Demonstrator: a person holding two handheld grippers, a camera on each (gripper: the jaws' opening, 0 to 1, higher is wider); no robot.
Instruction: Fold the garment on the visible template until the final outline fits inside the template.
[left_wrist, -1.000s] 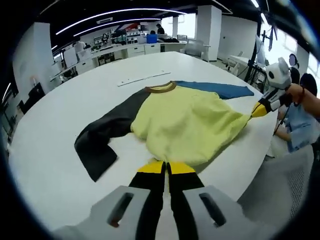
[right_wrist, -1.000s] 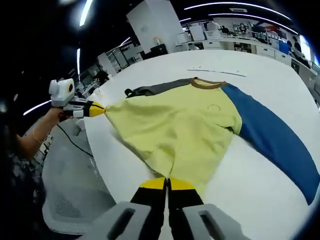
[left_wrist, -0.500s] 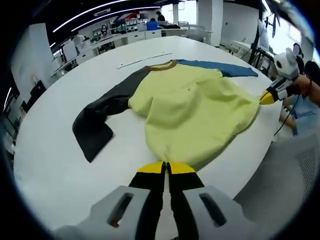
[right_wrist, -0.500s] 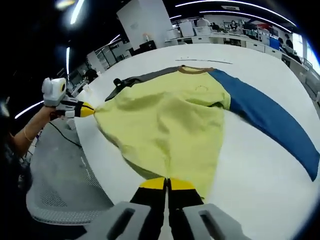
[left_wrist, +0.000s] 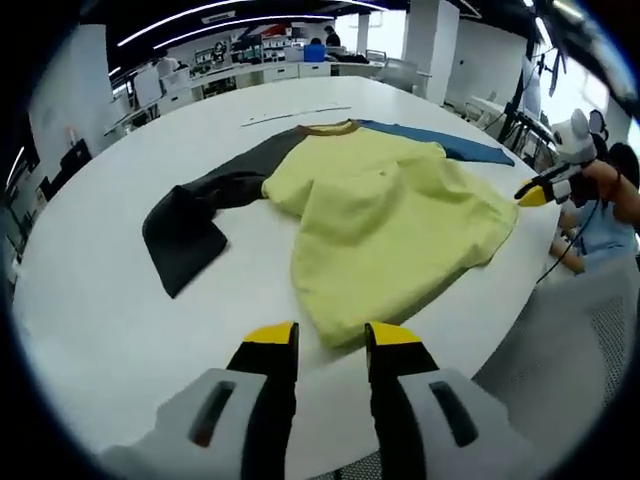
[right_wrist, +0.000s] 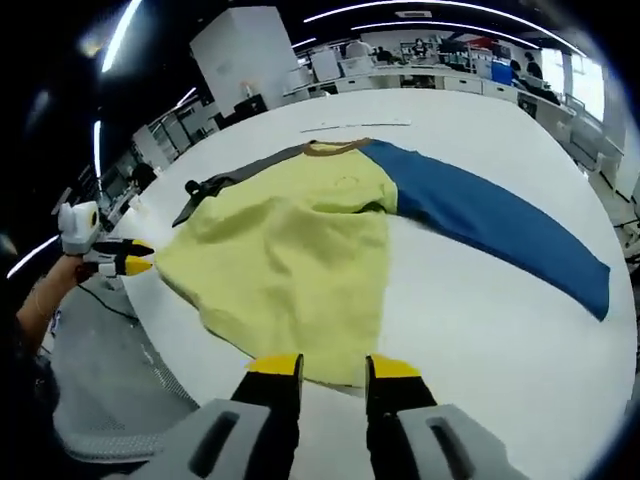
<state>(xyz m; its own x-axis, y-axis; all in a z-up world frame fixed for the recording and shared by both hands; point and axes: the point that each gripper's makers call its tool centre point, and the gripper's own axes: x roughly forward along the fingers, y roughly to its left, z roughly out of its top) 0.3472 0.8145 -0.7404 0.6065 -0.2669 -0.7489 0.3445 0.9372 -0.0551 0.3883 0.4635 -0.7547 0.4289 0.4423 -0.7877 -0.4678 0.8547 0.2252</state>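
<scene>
Wide white table in an open office. Shirt let go since before; both grippers now spread, empty.

From my seat the garment reads as soft matt cloth: a fleecy, slightly napped yellow body, a dark sleeve at nine o'clock, a smoother blue sleeve at two o'clock in the right gripper view, and a ribbed brown collar. The worktop looks smooth, white, faintly satin. My left hand-held gripper shows matt black jaws with yellow tips on grey plastic; the right hand-held gripper looks the same.
</scene>
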